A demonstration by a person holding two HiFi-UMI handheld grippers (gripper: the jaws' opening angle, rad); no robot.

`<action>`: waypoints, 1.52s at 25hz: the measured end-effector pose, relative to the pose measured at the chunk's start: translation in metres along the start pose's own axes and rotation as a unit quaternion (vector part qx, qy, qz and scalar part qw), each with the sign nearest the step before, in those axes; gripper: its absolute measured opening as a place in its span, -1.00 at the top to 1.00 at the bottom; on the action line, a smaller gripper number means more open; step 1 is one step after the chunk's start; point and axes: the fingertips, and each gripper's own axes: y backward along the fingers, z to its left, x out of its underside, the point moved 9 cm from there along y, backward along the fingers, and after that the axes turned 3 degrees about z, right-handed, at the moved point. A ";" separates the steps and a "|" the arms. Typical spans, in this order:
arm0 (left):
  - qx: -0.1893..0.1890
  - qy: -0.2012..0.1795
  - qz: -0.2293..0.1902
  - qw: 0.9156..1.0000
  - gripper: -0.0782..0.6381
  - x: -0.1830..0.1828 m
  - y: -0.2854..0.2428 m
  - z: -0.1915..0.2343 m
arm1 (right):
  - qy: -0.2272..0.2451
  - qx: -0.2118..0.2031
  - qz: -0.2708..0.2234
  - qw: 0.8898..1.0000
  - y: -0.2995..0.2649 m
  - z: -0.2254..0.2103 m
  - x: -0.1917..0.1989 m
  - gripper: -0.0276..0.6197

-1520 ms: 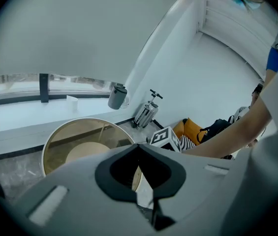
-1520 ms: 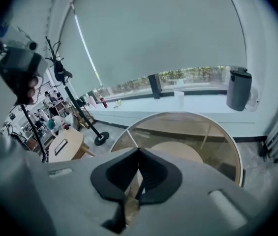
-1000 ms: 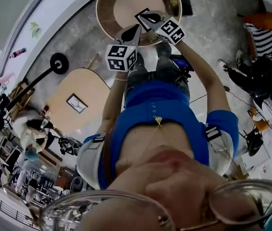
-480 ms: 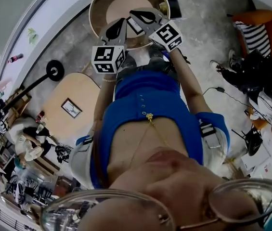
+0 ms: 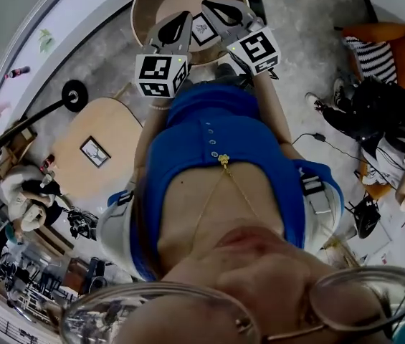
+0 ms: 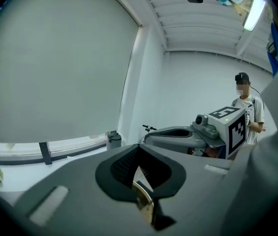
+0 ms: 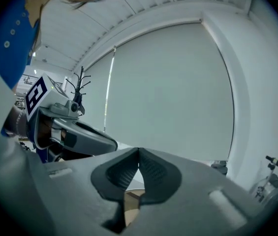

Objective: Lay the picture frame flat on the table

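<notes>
A small dark picture frame [image 5: 202, 29] lies flat on the round wooden table [image 5: 150, 6] far below, seen between my two grippers. Both grippers are held high in front of the blue shirt, pointing roughly level, well above the frame. My left gripper [image 5: 186, 16] has its jaws together with nothing between them [image 6: 139, 150]. My right gripper [image 5: 206, 5] is likewise shut and empty [image 7: 139, 152]. Each gripper shows in the other's view: the right one [image 6: 178, 133] and the left one [image 7: 72, 127].
A second wooden table [image 5: 109, 124] at the left carries another small frame [image 5: 94, 151]. A black stand [image 5: 69, 94] rests on the floor beside it. An orange sofa with a striped cushion [image 5: 378, 49] is at the right. A person [image 6: 247, 107] stands beyond.
Both grippers have risen toward the head camera and look larger. The frame on the round table, hidden behind them a second ago, now shows between them.
</notes>
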 end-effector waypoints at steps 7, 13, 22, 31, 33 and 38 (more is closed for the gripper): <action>-0.001 0.000 -0.023 1.000 0.78 -0.007 0.009 0.001 | 0.019 -0.013 -0.001 1.000 -0.004 0.009 -0.014 0.91; -0.001 -0.012 -0.036 0.999 0.78 -0.014 0.010 0.006 | 0.020 -0.013 -0.001 1.000 -0.007 0.009 -0.019 0.91; 0.000 -0.015 -0.034 0.999 0.78 -0.018 0.009 0.000 | 0.010 -0.005 0.005 1.000 -0.003 0.006 -0.021 0.91; 0.006 -0.023 -0.046 0.999 0.78 -0.024 0.003 -0.003 | -0.007 0.001 -0.007 1.000 0.003 0.002 -0.024 0.91; 0.005 -0.028 -0.050 0.998 0.78 -0.026 0.003 -0.003 | -0.007 -0.003 -0.008 1.000 0.003 0.002 -0.024 0.91; 0.004 -0.029 -0.049 0.998 0.78 -0.028 0.000 -0.003 | -0.008 0.000 -0.014 1.000 0.001 -0.003 -0.026 0.91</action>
